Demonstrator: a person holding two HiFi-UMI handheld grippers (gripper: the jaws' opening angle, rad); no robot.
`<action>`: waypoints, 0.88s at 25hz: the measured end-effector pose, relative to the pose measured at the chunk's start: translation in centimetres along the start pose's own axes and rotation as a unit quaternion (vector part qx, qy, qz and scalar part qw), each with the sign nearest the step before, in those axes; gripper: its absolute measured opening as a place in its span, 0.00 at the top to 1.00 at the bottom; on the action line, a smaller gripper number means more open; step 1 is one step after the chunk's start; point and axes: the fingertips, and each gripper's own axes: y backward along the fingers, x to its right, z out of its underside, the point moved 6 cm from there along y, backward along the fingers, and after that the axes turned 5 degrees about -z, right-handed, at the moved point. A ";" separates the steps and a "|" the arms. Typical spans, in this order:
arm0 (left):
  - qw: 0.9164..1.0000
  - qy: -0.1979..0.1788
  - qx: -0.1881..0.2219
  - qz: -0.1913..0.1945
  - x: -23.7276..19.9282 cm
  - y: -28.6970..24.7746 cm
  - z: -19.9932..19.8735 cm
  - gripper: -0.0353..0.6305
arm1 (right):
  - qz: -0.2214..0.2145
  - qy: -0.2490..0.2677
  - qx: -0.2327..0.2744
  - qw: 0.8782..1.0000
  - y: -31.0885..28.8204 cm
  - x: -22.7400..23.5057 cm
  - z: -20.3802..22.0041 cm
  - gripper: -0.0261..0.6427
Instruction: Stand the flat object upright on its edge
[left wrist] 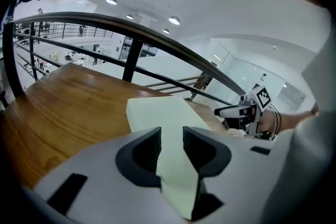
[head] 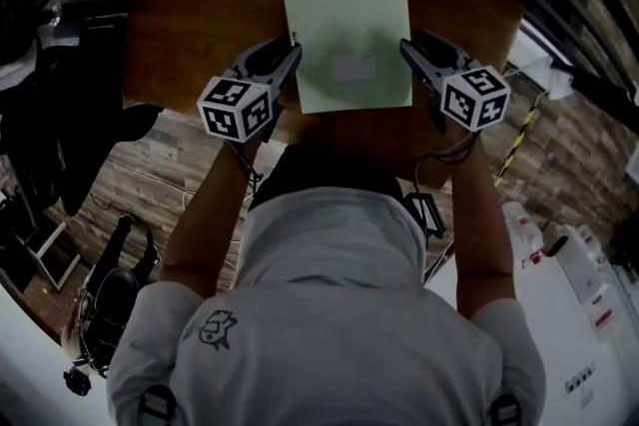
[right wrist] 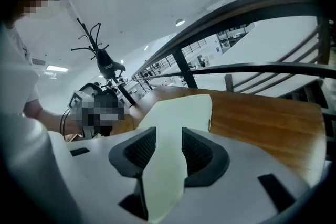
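Left claw (head: 294, 52) and right claw (head: 405, 46) each stand half open around a side edge of the pale green sheet (head: 349, 15), pads not pressing it. It lies flat on the wooden counter (head: 200, 5), so I judge the standing up not yet done.

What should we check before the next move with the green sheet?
1. The sheet stands on its edge: not ok, it lies flat on the table.
2. One side sits between the jaws of the left gripper: ok.
3. The opposite side sits between the jaws of the right gripper: ok.
4. Jaws squeeze the sheet: not ok, both pairs stand apart.
5. The sheet is free of creases: cannot tell.
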 end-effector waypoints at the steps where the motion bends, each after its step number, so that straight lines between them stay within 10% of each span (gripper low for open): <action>1: 1.000 0.003 -0.002 -0.001 -0.2 -0.3 0.2 0.74 | 0.001 -0.005 -0.005 1.000 -0.3 0.4 0.2 0.73; 22: 0.996 0.060 -0.062 -0.029 -4.1 -4.3 4.2 0.68 | 0.002 -0.071 -0.051 0.996 -3.9 5.1 2.9 0.66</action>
